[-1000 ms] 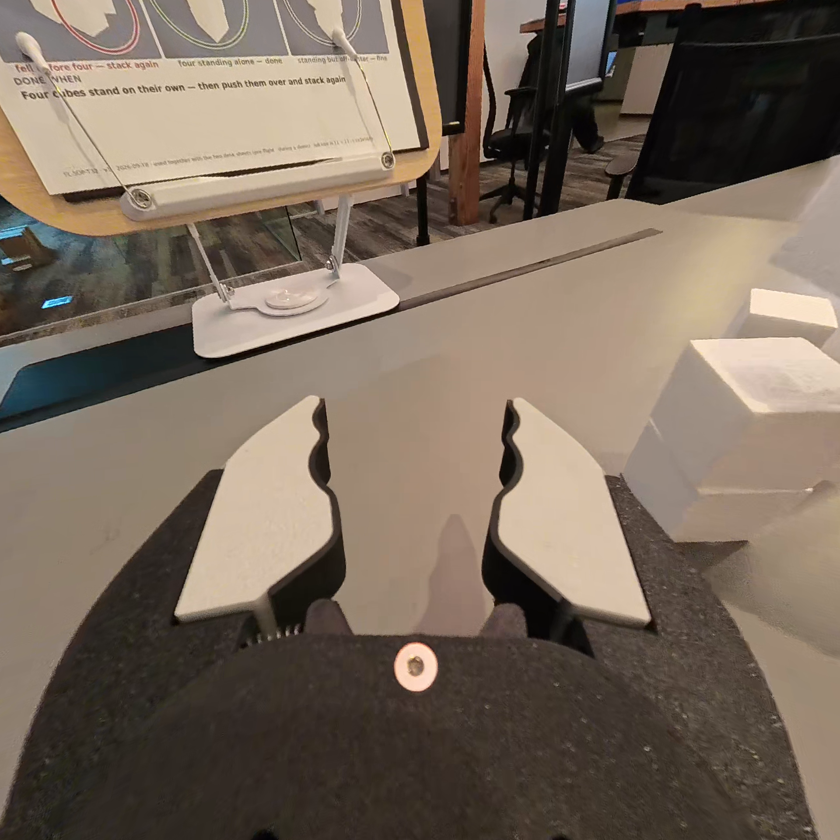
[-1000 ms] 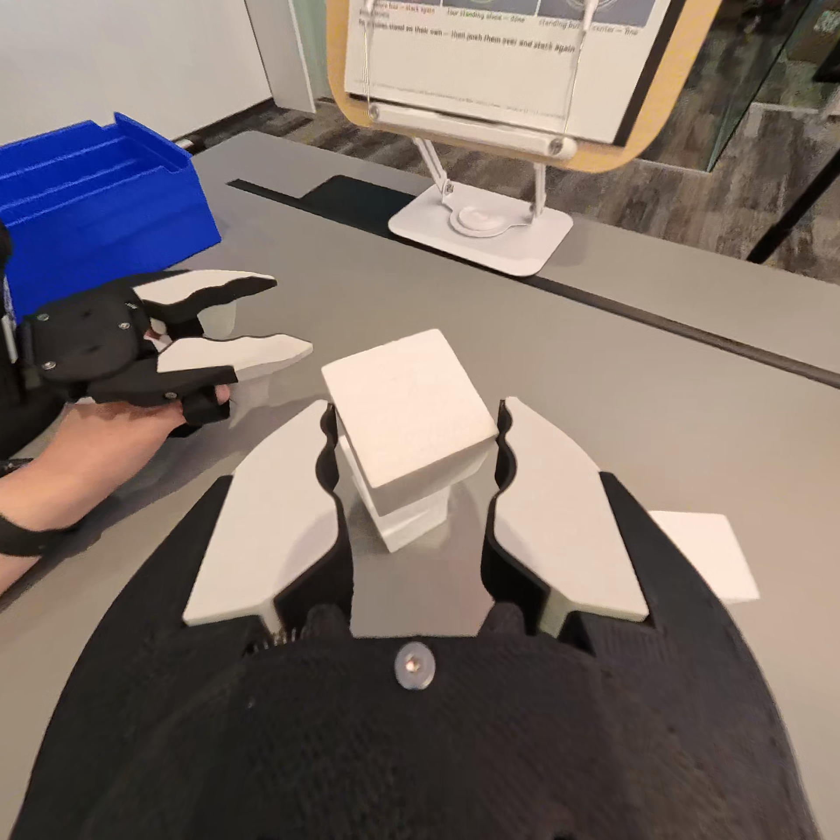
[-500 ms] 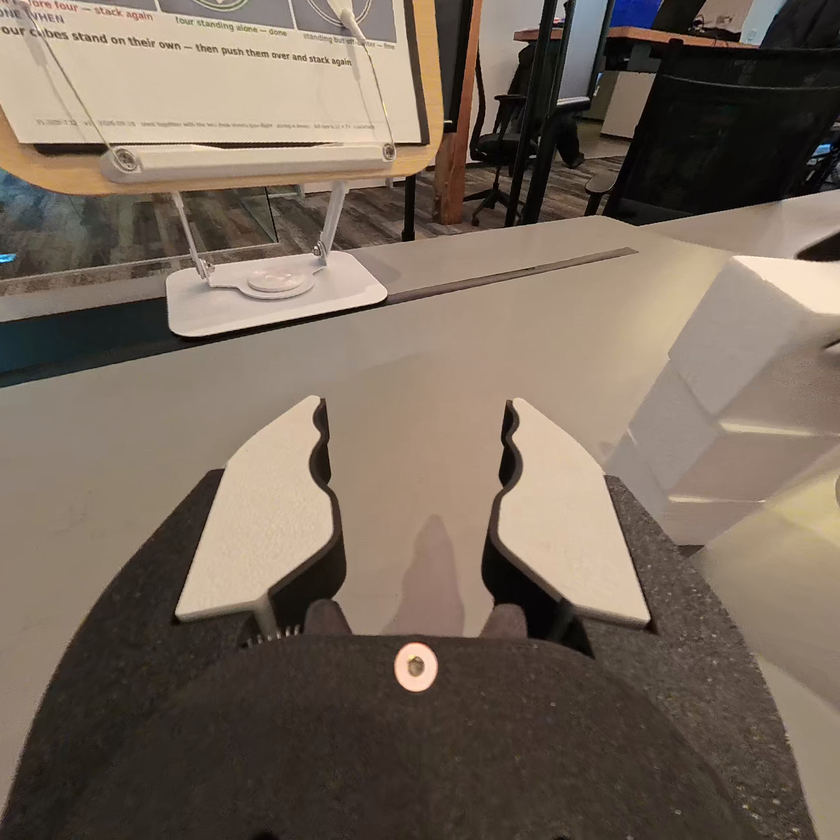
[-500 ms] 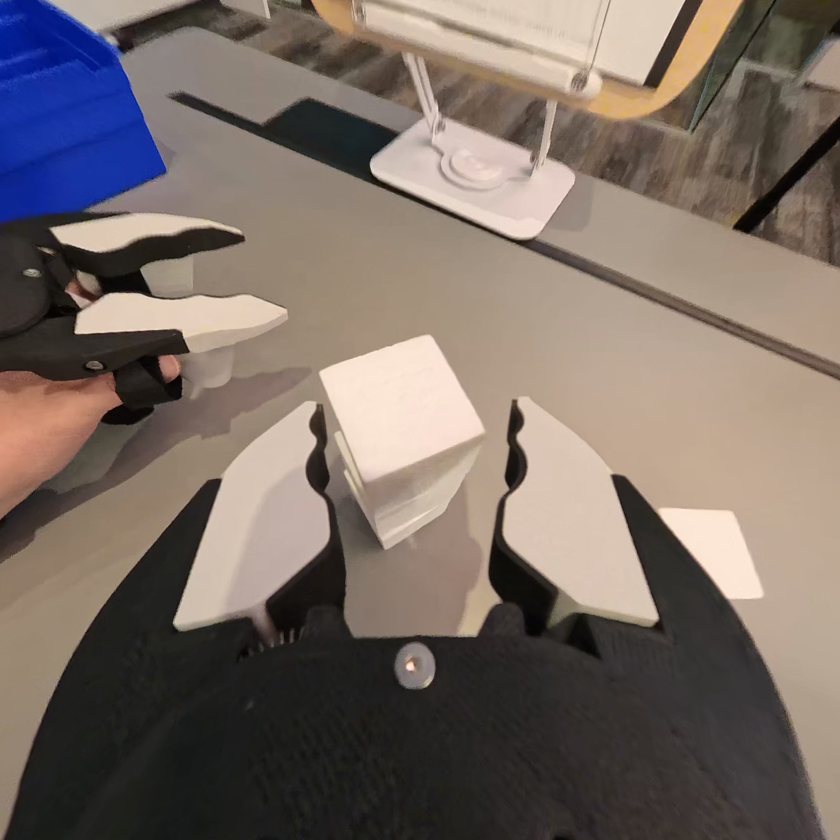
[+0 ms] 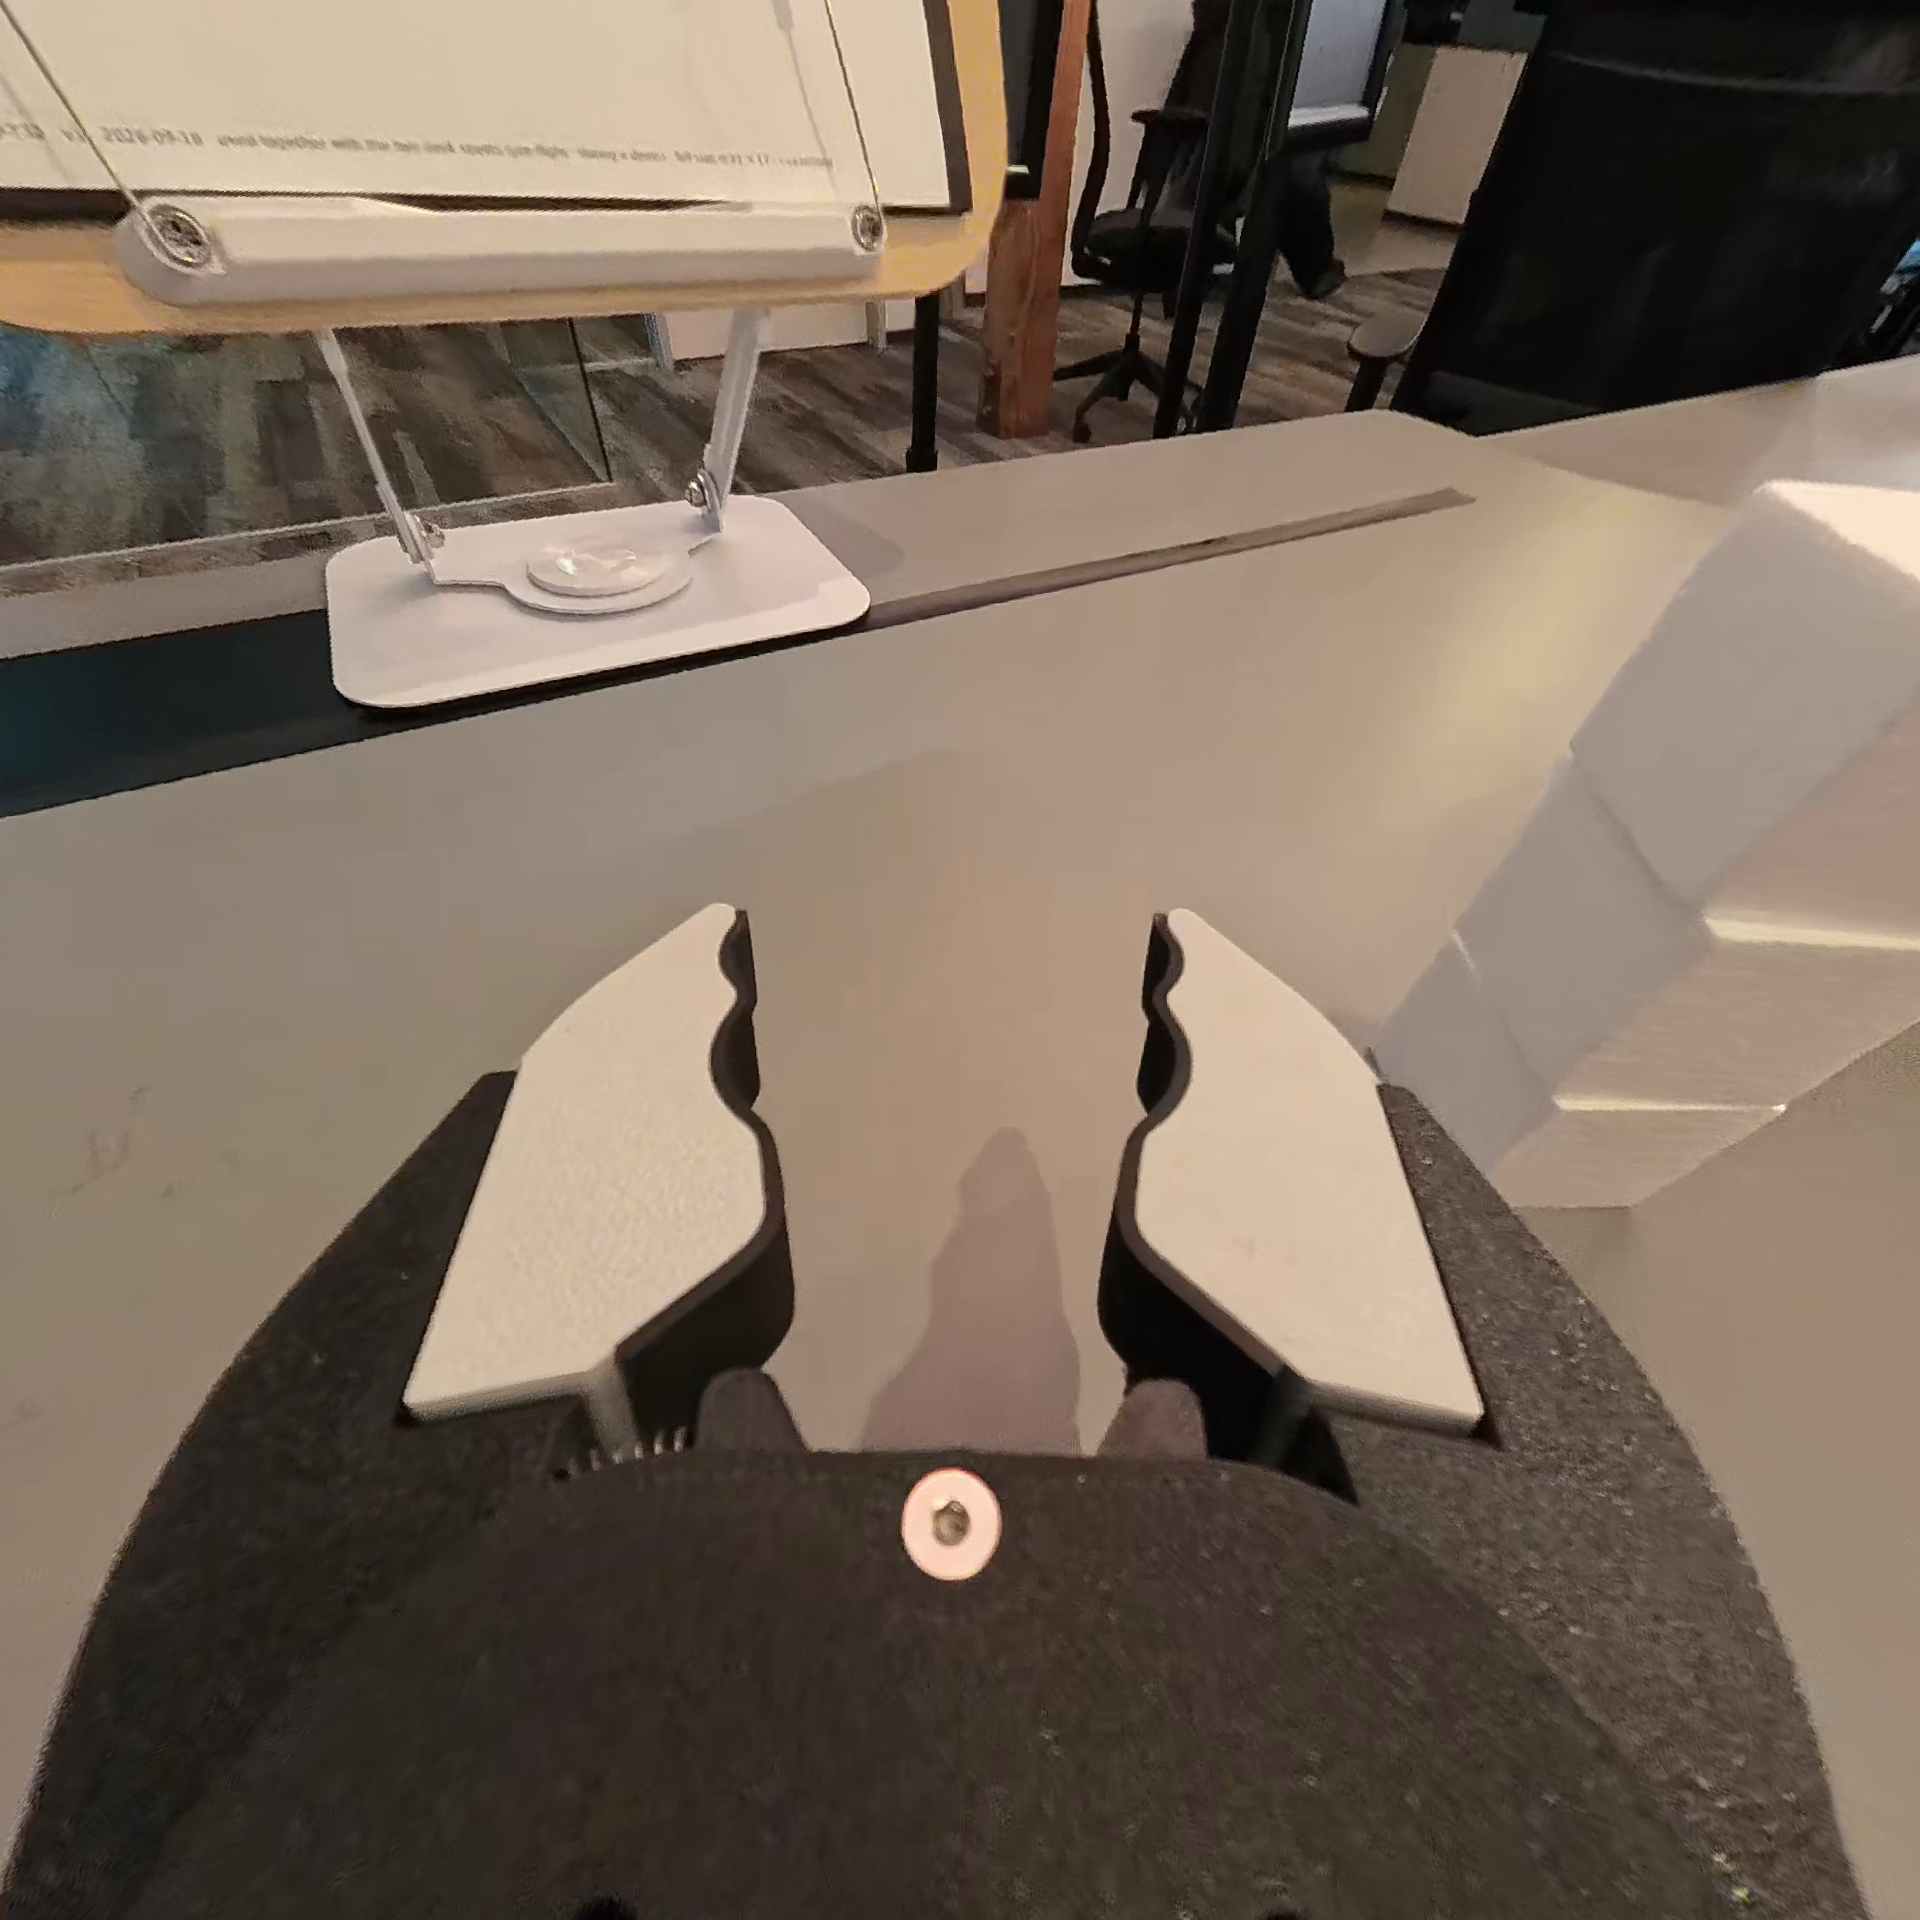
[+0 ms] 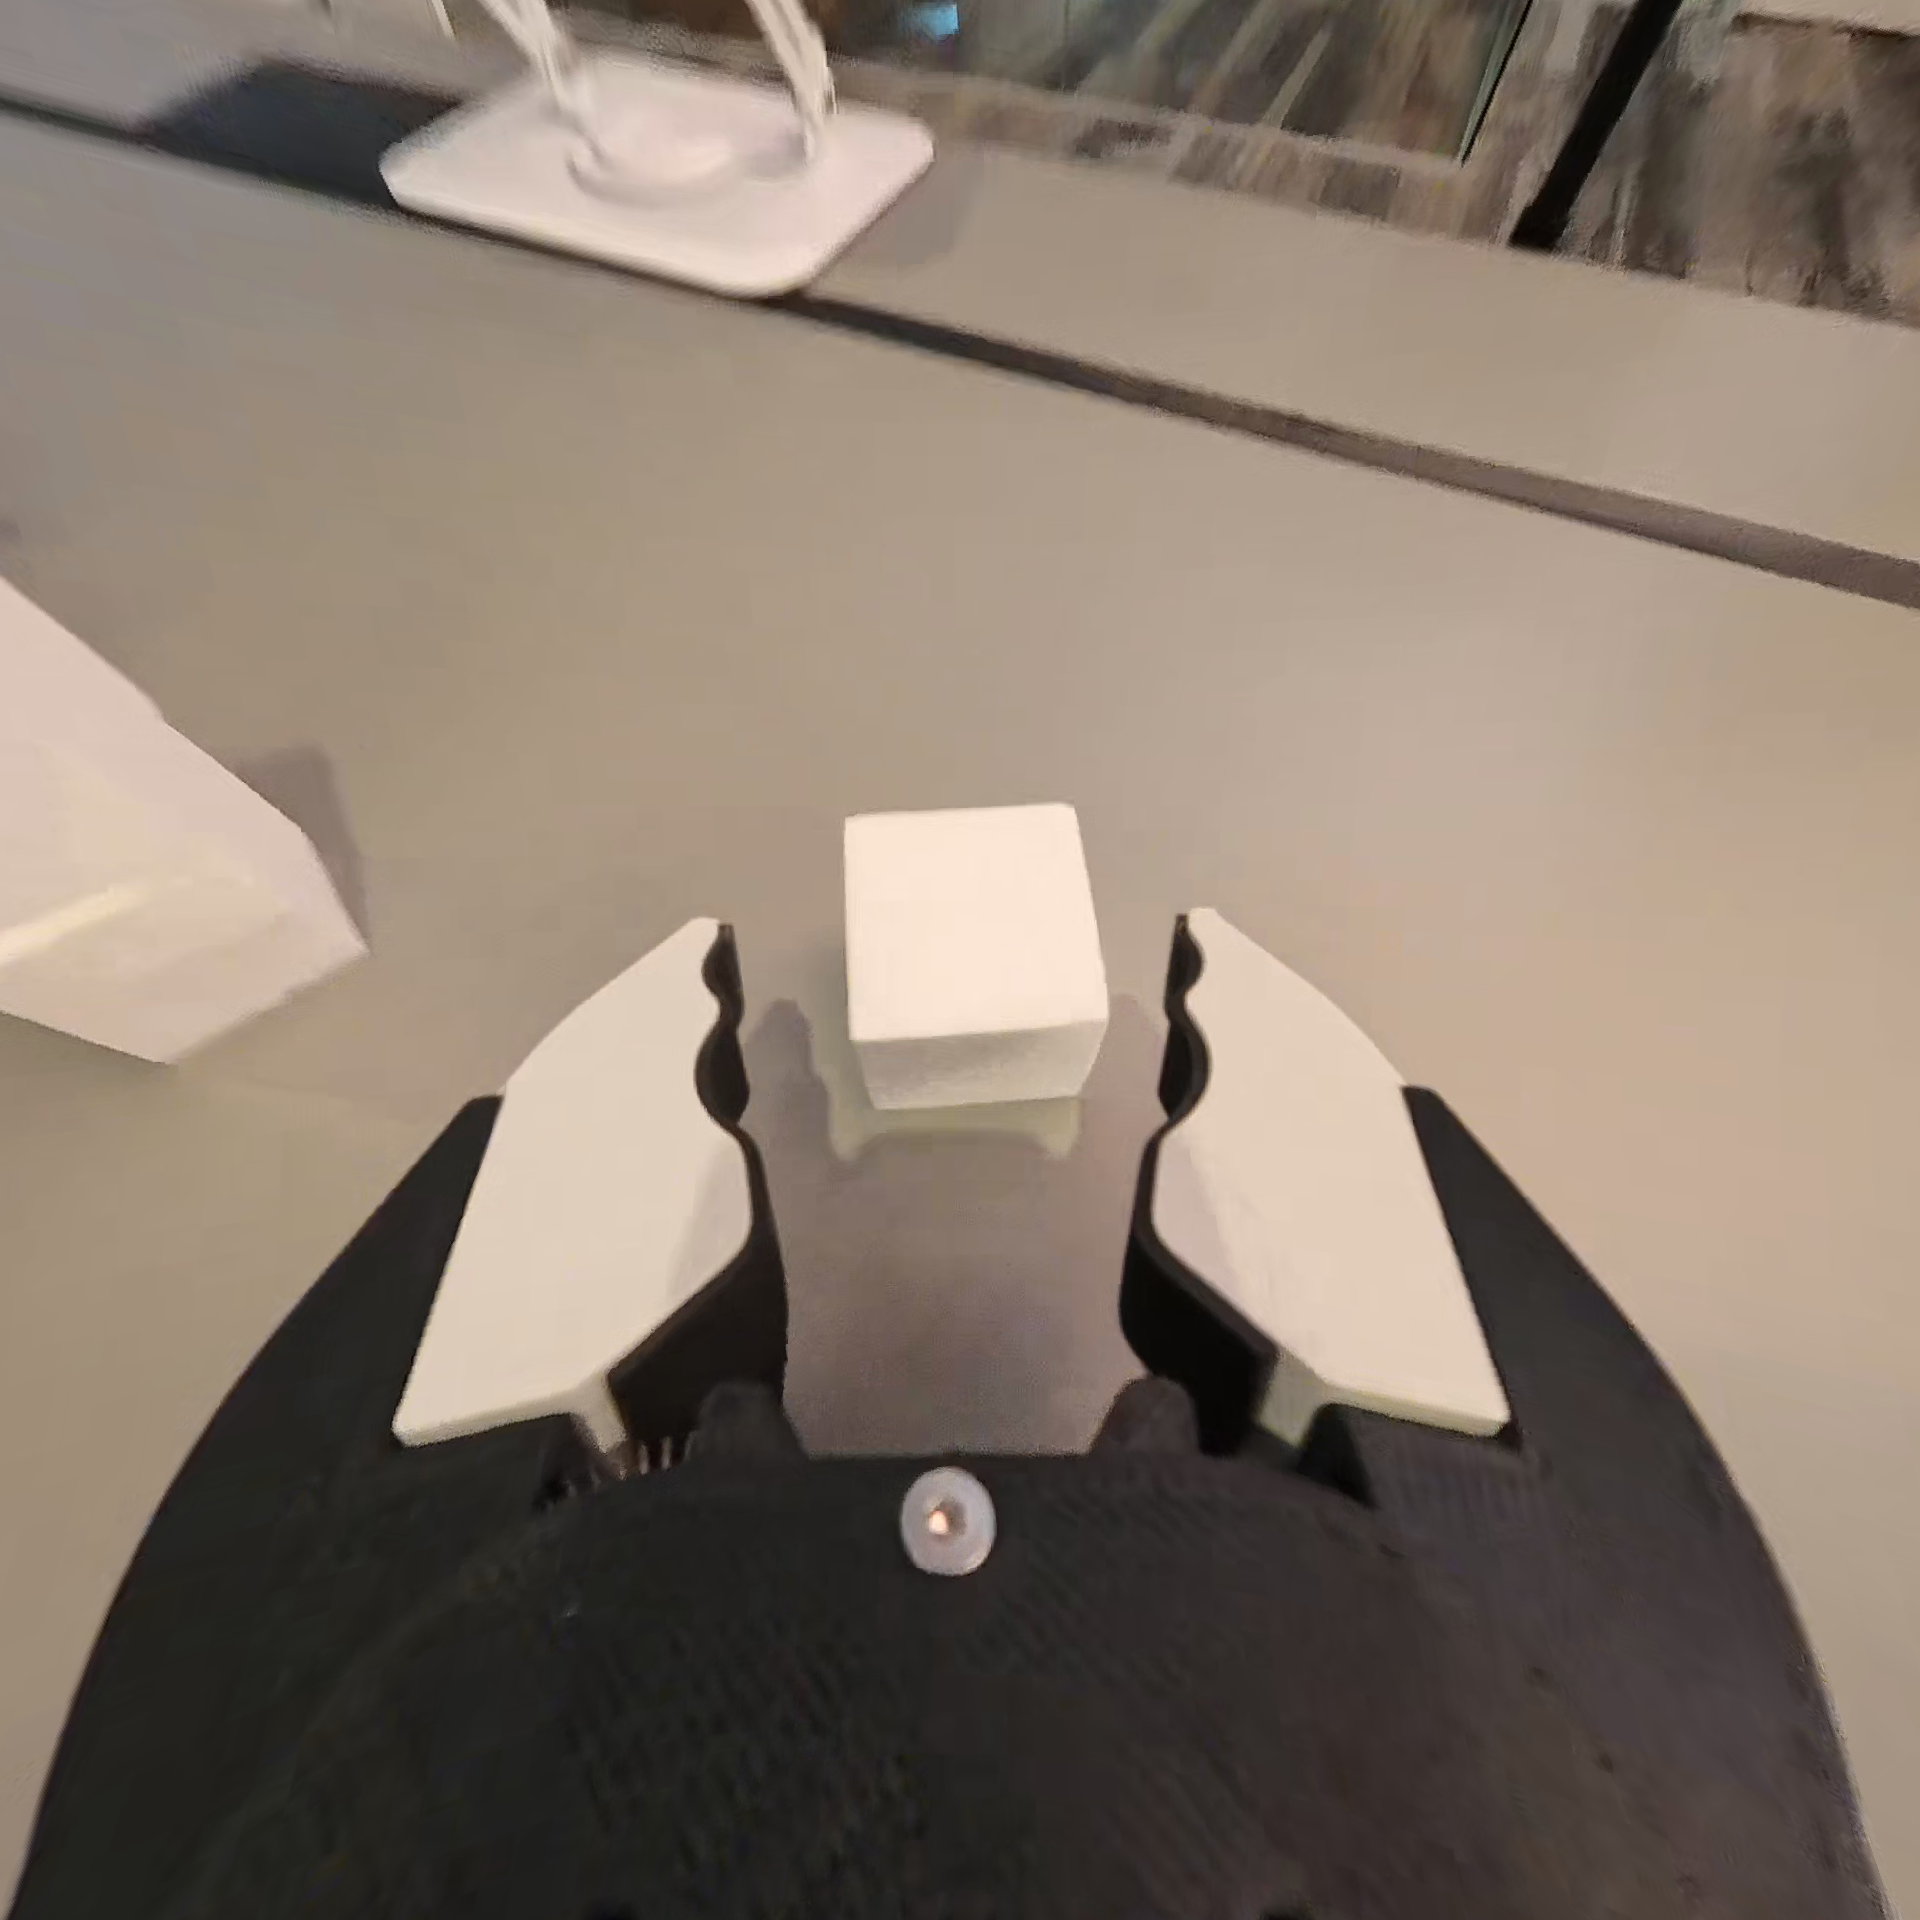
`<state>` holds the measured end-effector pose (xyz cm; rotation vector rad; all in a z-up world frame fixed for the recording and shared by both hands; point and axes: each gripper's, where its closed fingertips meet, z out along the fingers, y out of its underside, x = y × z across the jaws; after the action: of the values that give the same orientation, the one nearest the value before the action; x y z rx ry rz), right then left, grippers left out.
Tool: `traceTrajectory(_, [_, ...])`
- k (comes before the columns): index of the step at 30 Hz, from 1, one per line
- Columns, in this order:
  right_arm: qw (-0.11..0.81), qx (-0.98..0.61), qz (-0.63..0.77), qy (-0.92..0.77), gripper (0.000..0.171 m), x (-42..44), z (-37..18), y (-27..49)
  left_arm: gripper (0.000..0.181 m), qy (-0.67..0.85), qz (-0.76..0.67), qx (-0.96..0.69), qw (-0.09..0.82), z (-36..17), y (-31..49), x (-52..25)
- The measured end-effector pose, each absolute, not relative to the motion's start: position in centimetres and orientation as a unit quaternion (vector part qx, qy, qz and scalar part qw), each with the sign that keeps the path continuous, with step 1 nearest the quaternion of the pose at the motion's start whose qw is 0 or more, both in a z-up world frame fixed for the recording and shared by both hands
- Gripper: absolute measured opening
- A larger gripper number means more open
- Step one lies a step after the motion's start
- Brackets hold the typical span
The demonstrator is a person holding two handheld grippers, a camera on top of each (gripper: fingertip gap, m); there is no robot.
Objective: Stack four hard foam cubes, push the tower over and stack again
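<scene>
A stack of three white foam cubes (image 5: 1662,904) stands on the grey table at the right edge of the left wrist view, its layers twisted against each other. Its foot also shows at the left edge of the right wrist view (image 6: 135,883). A single white foam cube (image 6: 971,951) lies on the table just ahead of my right gripper (image 6: 951,940), which is open with the cube a little beyond its fingertips. My left gripper (image 5: 945,925) is open and empty, low over bare table, left of the stack.
A white document stand base (image 5: 592,597) holding a wooden board with a sheet stands at the table's far side; it also shows blurred in the right wrist view (image 6: 665,177). A dark groove (image 6: 1351,436) runs across the table. Office chairs stand beyond.
My right gripper has swung right, away from the stack, and now faces the lone cube. My left gripper has shifted slightly forward; the stack looms larger at its right.
</scene>
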<state>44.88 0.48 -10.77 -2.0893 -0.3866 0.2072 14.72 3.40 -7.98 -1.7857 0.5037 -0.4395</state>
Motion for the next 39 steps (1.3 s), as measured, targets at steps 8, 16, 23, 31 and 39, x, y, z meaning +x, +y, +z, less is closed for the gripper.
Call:
traceTrajectory(8, [0.435,-0.88,-0.005,-0.189,0.059,45.2,-13.8,1.3,0.07,0.228,-0.181,-0.766,0.573,-7.9,3.0,15.4])
traceTrajectory(16, [0.499,-0.844,-0.033,-0.196,0.058,45.1,-11.9,0.9,0.066,0.206,-0.183,-0.762,0.587,-6.9,2.8,14.2])
traceTrajectory(23, [0.53,-0.827,-0.018,-0.187,0.059,45.1,-10.8,0.6,0.065,0.169,-0.213,-0.775,0.57,-7.5,3.4,13.0])
traceTrajectory(31, [0.543,-0.818,-0.015,-0.189,0.059,45.0,-10.4,0.5,0.065,0.185,-0.199,-0.779,0.565,-8.0,3.4,13.4])
traceTrajectory(39, [0.559,-0.807,0.008,-0.189,0.059,43.8,-7.5,-0.8,0.064,0.201,-0.178,-0.784,0.559,-8.8,3.7,13.5])
